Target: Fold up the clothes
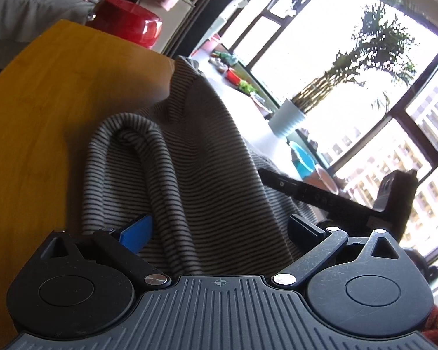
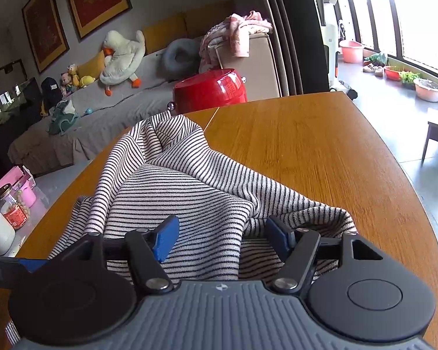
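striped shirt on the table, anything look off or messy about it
Yes: the striped shirt is not flat. It lies bunched on the wooden table, with a raised ridge running toward the far edge and a rolled fold in the left wrist view. Cloth sits between the pads of both tools. Nothing looks torn or spilled.

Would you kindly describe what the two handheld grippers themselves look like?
Both look alike. The left gripper and right gripper each have a grey ribbed body with a small crosshair mark, two round black discs, black linkage bars with silver rivets, and blue finger pads. No cables or sleeves show.
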